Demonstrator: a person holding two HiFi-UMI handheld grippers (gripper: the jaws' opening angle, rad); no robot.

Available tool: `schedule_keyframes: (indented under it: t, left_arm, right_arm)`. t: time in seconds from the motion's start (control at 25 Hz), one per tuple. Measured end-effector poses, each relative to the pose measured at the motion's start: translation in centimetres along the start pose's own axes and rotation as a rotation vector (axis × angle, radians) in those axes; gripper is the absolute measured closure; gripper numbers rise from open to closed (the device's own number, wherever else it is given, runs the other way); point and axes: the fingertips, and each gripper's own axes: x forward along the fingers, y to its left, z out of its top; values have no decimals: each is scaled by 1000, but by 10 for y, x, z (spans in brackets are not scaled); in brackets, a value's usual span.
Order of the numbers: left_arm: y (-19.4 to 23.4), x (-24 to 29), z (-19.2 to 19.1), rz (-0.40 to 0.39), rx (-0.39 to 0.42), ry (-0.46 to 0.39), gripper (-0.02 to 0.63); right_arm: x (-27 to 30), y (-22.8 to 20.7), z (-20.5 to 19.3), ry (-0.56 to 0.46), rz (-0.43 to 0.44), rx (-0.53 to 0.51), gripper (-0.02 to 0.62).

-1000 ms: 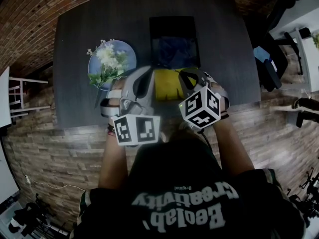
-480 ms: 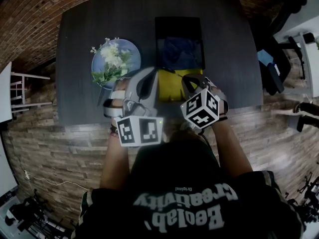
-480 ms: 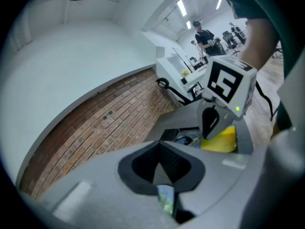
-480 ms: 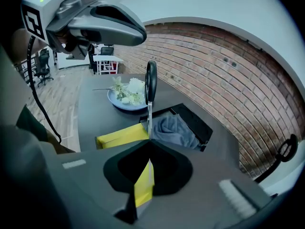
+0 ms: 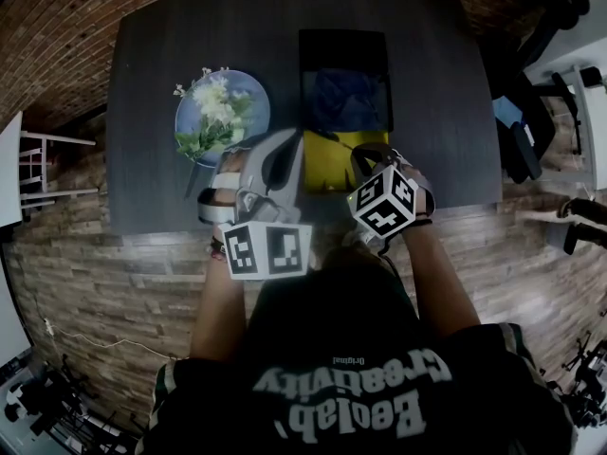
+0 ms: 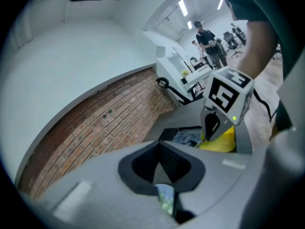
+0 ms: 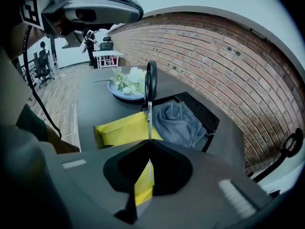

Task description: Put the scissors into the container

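Observation:
Scissors (image 7: pixel 150 97) with a black handle loop stick out forward from my right gripper (image 7: pixel 149 149), which is shut on their blade. They hang over the open yellow container (image 7: pixel 119 128), handle end toward its far edge. In the head view the right gripper (image 5: pixel 367 156) sits over the right part of the yellow container (image 5: pixel 327 159) near the table's front edge. My left gripper (image 5: pixel 278 152) is level beside the container's left side; its jaws look shut with nothing in them (image 6: pixel 164 189). The left gripper view shows the right gripper's marker cube (image 6: pixel 228 97) above the yellow container (image 6: pixel 224 140).
A black tray (image 5: pixel 343 45) holding a blue-grey cloth (image 5: pixel 343 98) lies just behind the yellow container. A blue plate (image 5: pixel 248 88) with white flowers (image 5: pixel 211 112) stands to the left. A chair (image 5: pixel 517 126) is off the table's right side.
My right gripper has sunk toward the yellow container with the scissors in it, tipping further down. The left gripper has stayed put.

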Motion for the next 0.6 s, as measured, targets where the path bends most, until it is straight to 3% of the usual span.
schedule_keyframes:
  t: [0.6]
  left_arm:
    - [-1,0,-11,-13,-2,18,603]
  right_arm:
    - [30,13,-22,87,56,5,583]
